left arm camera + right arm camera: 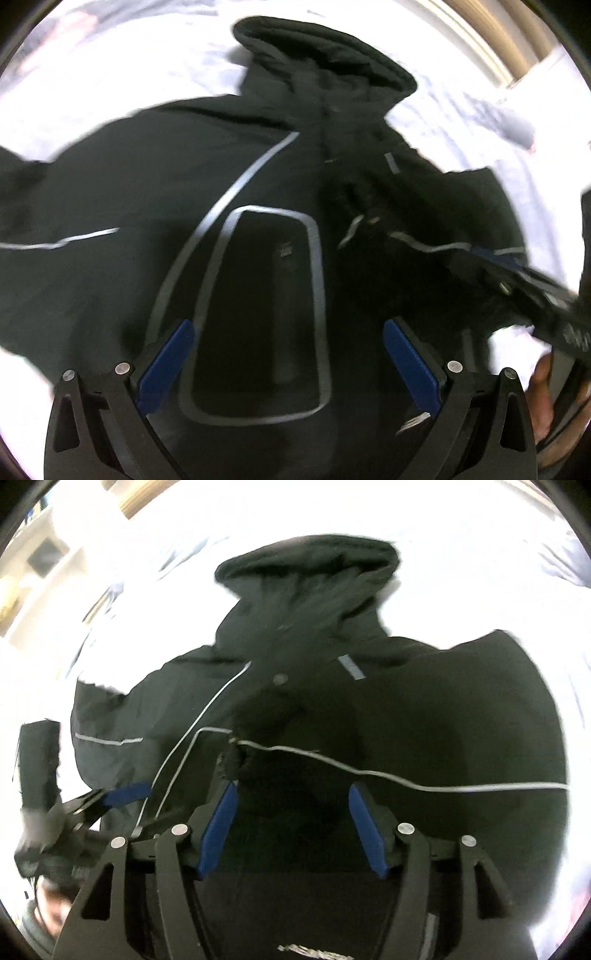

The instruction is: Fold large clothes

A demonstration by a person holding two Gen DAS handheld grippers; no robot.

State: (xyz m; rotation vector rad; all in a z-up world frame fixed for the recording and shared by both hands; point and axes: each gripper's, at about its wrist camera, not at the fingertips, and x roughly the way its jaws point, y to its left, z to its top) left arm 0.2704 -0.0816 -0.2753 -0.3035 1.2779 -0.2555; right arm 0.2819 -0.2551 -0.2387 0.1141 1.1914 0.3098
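Observation:
A large black hooded jacket (236, 192) with grey reflective piping lies spread front-up on a white sheet, hood at the far end; it also fills the right wrist view (424, 716). My left gripper (288, 328) is open and empty, hovering over the jacket's outlined chest panel. My right gripper (291, 797) is open and empty over the jacket's right half. The right gripper also shows at the right edge of the left wrist view (524, 288), and the left gripper at the left edge of the right wrist view (122, 797).
The white sheet (122, 74) surrounds the jacket on all sides. A wooden frame (491, 48) runs along the far right. Shelving (44, 561) stands at the far left in the right wrist view. The person's hands (543, 387) hold the grippers.

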